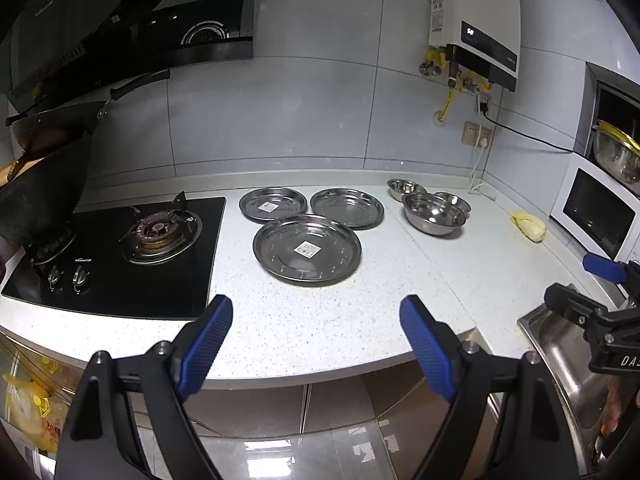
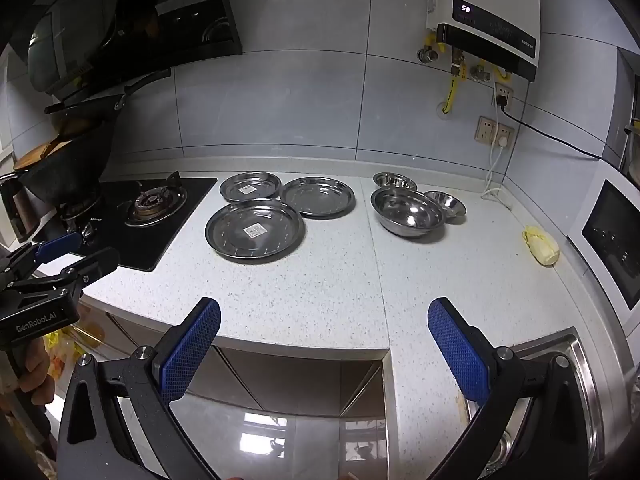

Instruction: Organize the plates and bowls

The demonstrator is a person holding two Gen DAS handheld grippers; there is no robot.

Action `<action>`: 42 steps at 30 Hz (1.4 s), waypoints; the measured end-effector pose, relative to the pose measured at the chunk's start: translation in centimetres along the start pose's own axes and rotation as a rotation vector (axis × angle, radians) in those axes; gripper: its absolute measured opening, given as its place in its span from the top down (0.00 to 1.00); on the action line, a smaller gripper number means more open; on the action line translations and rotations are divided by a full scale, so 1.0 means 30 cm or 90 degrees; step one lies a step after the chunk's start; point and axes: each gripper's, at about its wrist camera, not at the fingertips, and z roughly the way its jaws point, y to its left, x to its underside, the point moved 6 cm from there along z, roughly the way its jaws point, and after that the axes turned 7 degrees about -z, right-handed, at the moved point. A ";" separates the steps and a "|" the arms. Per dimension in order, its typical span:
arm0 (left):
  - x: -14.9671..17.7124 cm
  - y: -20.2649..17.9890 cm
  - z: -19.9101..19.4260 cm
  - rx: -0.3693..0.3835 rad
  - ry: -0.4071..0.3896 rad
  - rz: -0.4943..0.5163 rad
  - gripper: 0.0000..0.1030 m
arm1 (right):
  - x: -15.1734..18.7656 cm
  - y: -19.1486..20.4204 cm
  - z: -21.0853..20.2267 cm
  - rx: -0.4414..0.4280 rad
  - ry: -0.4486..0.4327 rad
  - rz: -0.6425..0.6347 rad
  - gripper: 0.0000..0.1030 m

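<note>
Hovering off the near edge of the counter [image 1: 320,320], the left gripper [image 1: 316,320] and right gripper [image 2: 324,320] both stand wide open and empty, probably lined up for a first pick. Three plates [image 1: 307,250] lie spread by the stove [image 1: 120,248]; three bowls [image 1: 435,213] cluster further right, unstacked.

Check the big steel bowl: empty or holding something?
Empty. The big steel bowl stands upright on the counter, its shiny inside bare in both views.
</note>
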 end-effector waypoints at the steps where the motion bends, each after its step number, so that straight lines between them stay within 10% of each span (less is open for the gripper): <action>1: 0.000 0.001 -0.001 0.001 0.000 0.000 0.17 | 0.000 0.001 0.000 0.000 0.000 -0.001 0.01; 42: 0.015 0.063 -0.025 -0.006 0.009 -0.002 0.17 | 0.001 0.027 -0.016 0.009 0.002 -0.008 0.01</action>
